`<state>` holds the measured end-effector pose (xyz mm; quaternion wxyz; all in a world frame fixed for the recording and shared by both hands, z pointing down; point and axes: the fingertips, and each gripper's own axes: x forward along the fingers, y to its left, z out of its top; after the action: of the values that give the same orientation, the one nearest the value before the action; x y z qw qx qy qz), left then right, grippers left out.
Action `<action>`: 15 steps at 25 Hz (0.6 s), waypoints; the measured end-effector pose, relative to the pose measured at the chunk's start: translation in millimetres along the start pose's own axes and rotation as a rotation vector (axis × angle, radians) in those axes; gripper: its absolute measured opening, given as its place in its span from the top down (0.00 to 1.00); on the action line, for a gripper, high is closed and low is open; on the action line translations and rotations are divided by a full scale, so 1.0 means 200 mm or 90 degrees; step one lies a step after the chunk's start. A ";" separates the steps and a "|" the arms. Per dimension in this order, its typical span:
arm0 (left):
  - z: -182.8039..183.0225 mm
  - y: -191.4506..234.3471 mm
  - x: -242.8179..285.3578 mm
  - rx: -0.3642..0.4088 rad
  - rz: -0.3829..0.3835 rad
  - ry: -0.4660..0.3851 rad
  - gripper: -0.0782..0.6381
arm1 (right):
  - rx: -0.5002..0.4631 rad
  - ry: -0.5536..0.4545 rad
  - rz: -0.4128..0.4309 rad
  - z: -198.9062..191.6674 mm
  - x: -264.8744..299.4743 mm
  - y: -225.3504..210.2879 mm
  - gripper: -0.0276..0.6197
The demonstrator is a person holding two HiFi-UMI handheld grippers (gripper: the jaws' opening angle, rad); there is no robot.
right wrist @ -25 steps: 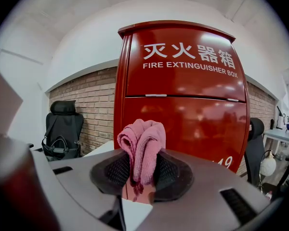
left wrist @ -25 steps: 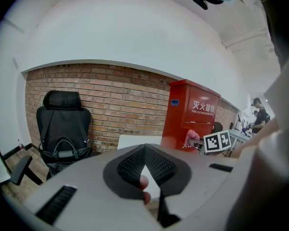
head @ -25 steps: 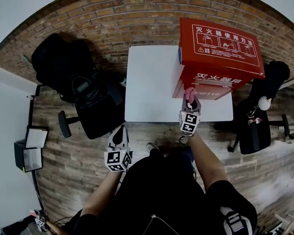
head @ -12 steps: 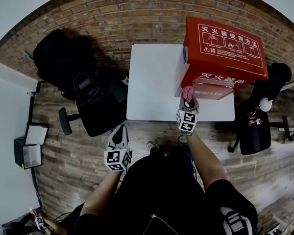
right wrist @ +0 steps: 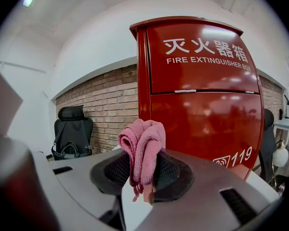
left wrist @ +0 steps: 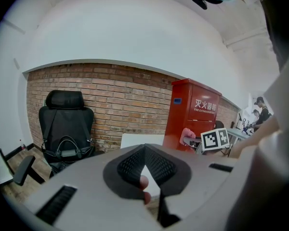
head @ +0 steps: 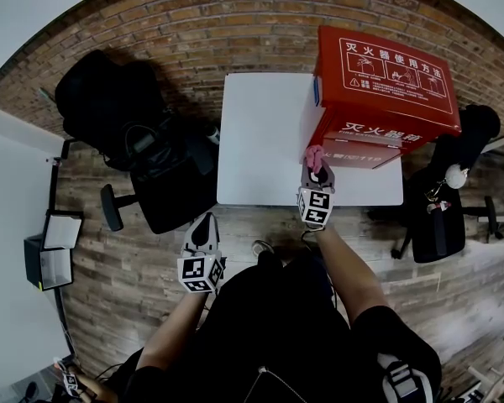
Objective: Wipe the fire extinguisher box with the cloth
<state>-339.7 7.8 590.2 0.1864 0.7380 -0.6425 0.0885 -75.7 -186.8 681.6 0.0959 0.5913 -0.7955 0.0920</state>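
Cloth (right wrist: 142,147), one, sits clamped in right gripper (right wrist: 143,166), one red fire extinguisher box (right wrist: 202,81) just ahead; left gripper (left wrist: 144,163) closed, empty.

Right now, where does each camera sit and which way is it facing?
Head view: on the person's head, looking steeply down at the white table, red box, both forearms, left gripper, right gripper.
Left gripper view: over its shut, empty jaws toward brick wall, black chair.
Right gripper view: over jaws shut on the pink cloth, facing the box front close up.
Shared: box and chair in both gripper views.
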 end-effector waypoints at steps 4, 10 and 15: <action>-0.01 0.00 0.01 0.001 -0.002 0.005 0.87 | -0.007 0.001 0.013 -0.01 0.01 0.03 0.78; -0.02 0.01 0.02 0.003 0.000 0.007 0.87 | -0.006 -0.002 0.022 -0.02 0.02 0.07 0.78; -0.03 0.00 0.03 0.002 0.001 0.013 0.87 | -0.004 0.004 0.029 -0.06 0.03 0.07 0.78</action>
<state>-338.4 3.7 598.3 0.1917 0.7370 -0.6408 0.0976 -90.5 -186.0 693.5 0.0983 0.5727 -0.8084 0.0937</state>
